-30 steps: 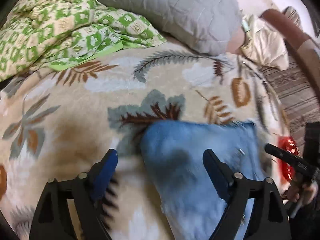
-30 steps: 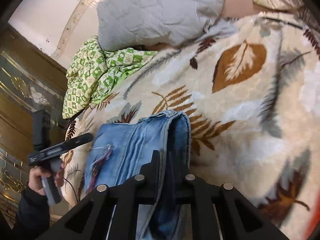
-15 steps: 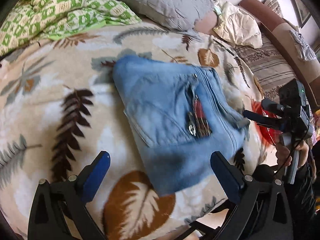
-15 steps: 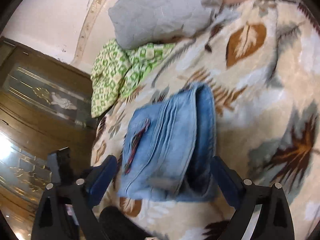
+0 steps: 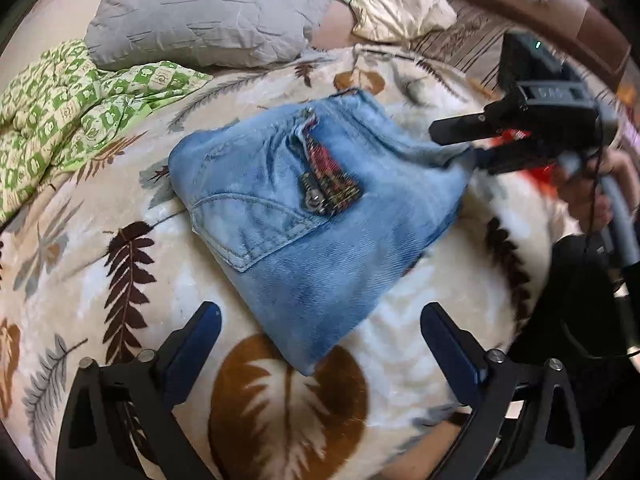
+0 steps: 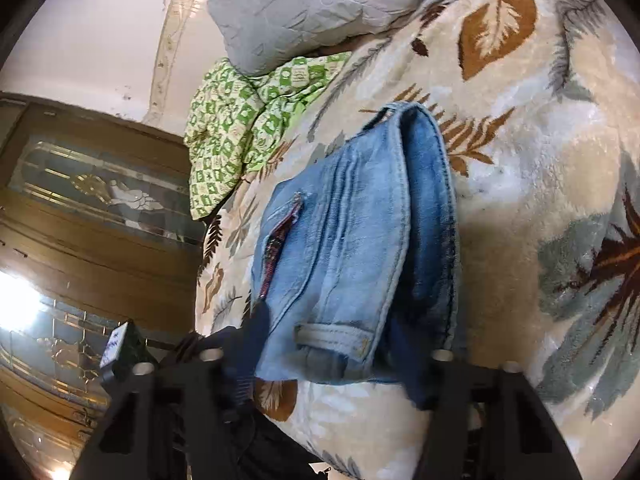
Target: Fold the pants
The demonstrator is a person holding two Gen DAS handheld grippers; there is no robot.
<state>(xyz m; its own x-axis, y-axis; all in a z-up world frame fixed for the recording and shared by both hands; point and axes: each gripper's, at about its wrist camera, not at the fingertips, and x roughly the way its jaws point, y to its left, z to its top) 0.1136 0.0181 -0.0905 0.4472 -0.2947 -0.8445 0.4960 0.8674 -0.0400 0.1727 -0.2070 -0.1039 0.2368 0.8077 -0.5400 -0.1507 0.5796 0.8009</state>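
Light blue jeans [image 5: 320,208] lie folded in a compact stack on the leaf-patterned blanket [image 5: 120,280], pocket and zip facing up. My left gripper [image 5: 320,320] is open, hovering just short of the stack's near corner, touching nothing. In the right wrist view the jeans [image 6: 352,248] show their folded layers and a belt loop. My right gripper [image 6: 340,344] is open, its fingers spread either side of the stack's near end. The right gripper also shows in the left wrist view [image 5: 476,140] at the stack's far right edge.
A grey pillow [image 5: 208,16] and a green patterned quilt [image 5: 68,108] lie at the bed's far side. A cream cloth [image 5: 396,8] sits by the pillow. A striped sofa [image 5: 472,36] stands beyond. A wooden glass-panelled door [image 6: 92,216] is left of the bed.
My right gripper has opened and let go of the jeans' folded edge. Both grippers have pulled back from the stack, which now lies folded on the blanket.
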